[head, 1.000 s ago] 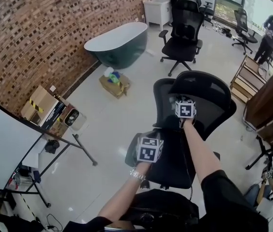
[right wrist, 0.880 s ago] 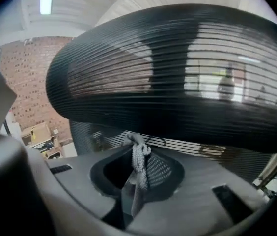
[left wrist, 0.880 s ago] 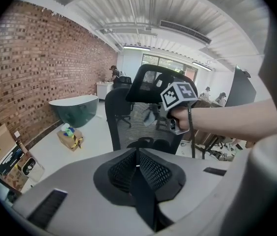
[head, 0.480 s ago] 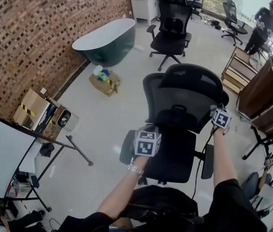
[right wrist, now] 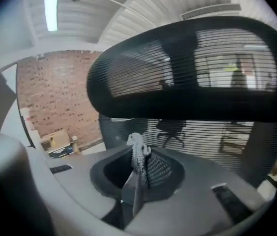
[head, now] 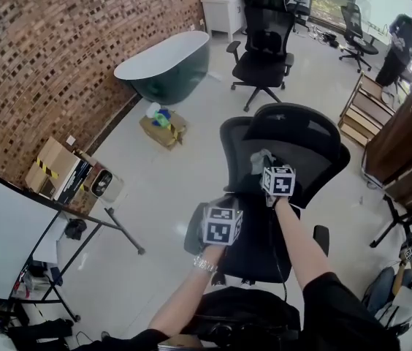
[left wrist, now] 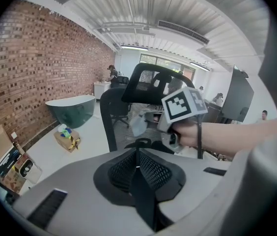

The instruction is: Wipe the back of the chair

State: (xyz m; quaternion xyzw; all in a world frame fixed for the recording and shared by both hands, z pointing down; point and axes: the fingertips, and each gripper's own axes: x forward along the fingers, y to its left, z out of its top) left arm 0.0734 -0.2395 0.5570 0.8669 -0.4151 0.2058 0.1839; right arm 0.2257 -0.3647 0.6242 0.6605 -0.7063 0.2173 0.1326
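The chair (head: 315,152) stands in the middle of the floor just in front of me, its mesh back and headrest on the far side of the seat; my left gripper (left wrist: 138,157) hangs low on the near left by the seat, jaws together on nothing; my right gripper (head: 265,166) is up at the mesh below the headrest, jaws clamped on the grey cloth (right wrist: 137,149); it looks pressed to the mesh, though I can't be sure of contact. I'd wipe in overlapping strokes with light, even pressure; too hard and the chair may swivel or roll.
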